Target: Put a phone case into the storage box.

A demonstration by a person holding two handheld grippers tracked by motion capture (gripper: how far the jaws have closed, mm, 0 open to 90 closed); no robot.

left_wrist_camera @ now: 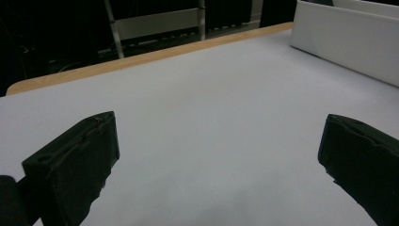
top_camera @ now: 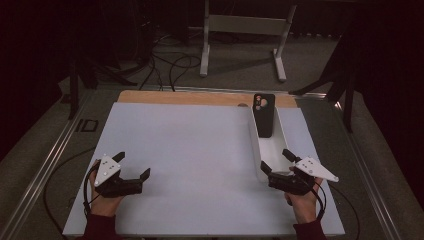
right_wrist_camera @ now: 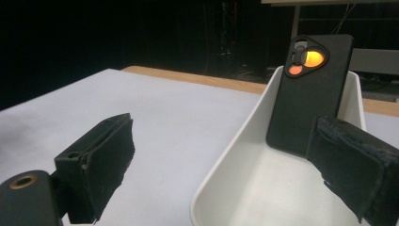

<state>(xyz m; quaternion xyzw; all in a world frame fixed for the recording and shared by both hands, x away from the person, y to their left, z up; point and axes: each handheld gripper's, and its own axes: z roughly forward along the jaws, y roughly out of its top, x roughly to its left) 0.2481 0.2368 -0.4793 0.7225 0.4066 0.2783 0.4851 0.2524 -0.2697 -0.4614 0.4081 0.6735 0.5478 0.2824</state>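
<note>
A black phone case (top_camera: pixel 264 114) (right_wrist_camera: pixel 307 94) leans upright against the far end of a long white tray (top_camera: pixel 256 142) (right_wrist_camera: pixel 226 165) on the right half of the white tabletop. My right gripper (top_camera: pixel 276 161) (right_wrist_camera: pixel 226 165) is open at the tray's near end, its jaws astride the near left rim, well short of the case. Over bare tabletop at the front left, my left gripper (top_camera: pixel 132 165) (left_wrist_camera: pixel 219 160) is open and holds nothing. The tray's side wall (left_wrist_camera: pixel 343 47) shows at the upper right of the left gripper view.
The white board (top_camera: pixel 190 150) lies on a wooden table whose far edge (top_camera: pixel 200 97) shows as a tan strip. Beyond it are a metal frame's legs (top_camera: pixel 205 50) and loose cables (top_camera: pixel 170 65) on the floor. Dark stands flank both sides.
</note>
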